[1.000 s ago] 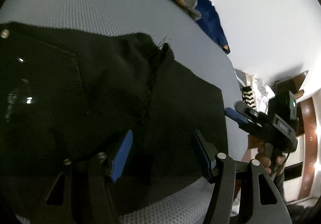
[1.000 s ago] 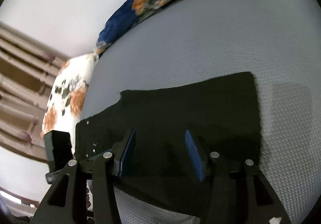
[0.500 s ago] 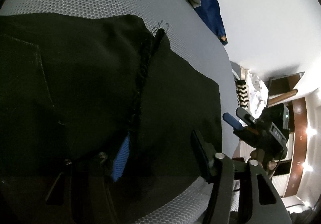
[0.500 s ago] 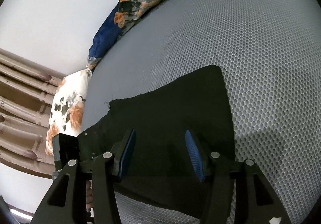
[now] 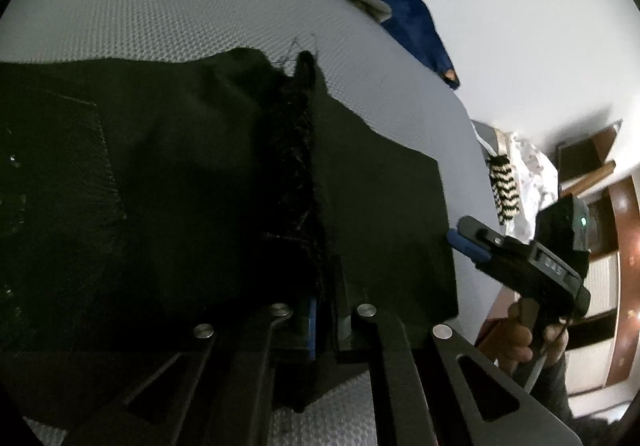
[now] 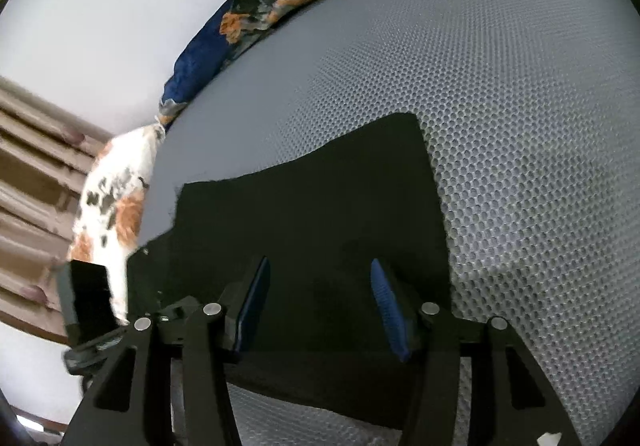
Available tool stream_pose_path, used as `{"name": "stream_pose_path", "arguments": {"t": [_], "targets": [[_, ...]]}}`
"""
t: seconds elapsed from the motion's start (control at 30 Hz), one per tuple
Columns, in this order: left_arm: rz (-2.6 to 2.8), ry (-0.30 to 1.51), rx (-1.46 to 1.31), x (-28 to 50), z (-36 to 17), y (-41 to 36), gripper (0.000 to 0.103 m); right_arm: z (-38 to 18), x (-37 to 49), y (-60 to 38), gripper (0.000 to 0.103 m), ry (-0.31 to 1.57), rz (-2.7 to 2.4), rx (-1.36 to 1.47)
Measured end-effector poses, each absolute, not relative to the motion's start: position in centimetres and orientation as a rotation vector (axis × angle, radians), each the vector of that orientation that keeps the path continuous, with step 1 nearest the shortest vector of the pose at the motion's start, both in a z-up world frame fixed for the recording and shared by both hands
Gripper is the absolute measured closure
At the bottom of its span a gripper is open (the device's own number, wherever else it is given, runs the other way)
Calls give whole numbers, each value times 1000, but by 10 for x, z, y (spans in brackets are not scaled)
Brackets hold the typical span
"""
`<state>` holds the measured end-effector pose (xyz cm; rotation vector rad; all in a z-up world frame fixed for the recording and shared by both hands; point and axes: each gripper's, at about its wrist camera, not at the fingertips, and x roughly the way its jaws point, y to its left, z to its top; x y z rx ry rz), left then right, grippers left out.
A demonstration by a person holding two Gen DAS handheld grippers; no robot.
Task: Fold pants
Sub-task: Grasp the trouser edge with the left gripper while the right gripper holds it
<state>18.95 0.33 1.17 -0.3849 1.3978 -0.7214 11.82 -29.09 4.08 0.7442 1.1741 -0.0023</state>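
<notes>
The black fabric pants (image 5: pixel 200 206) are spread on the grey mesh bed (image 6: pixel 500 126). The frayed seam is clamped between the left gripper (image 5: pixel 322 320) jaws. The right gripper (image 6: pixel 316 306) jaws are released above the hem. Folding appears barely begun.

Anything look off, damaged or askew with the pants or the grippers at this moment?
One thing: the black pants have a frayed raw seam with loose threads sticking out at its top end. The left gripper is shut on that seam; the right gripper is open over the leg end. Otherwise nothing stands out.
</notes>
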Motion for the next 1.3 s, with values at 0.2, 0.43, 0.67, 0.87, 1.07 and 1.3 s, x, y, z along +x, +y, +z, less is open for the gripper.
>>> {"name": "stream_pose_path", "arguments": {"t": [0.2,0.43,0.67,0.87,1.07,1.3], "targets": [[-677,1452,-332,183,-16,12,98,31,114,-278,54,1245,-47,581],[-681,1440,-224,182,-9,6,93,26,119,-261,53,1270,-66,410],[-625,1308,-104,188,19,11,71,40,141,-267,52,1207,-63,372],[-651,1206,-54,212,33,-6,71,34,176,-275,53,1187,-98,306],[-656,1215,-38,238,14,-32,71,21,192,-274,54,1206,-107,257],[-635,1246,-18,244,-8,-40,71,20,192,-274,54,1202,-101,258]]}}
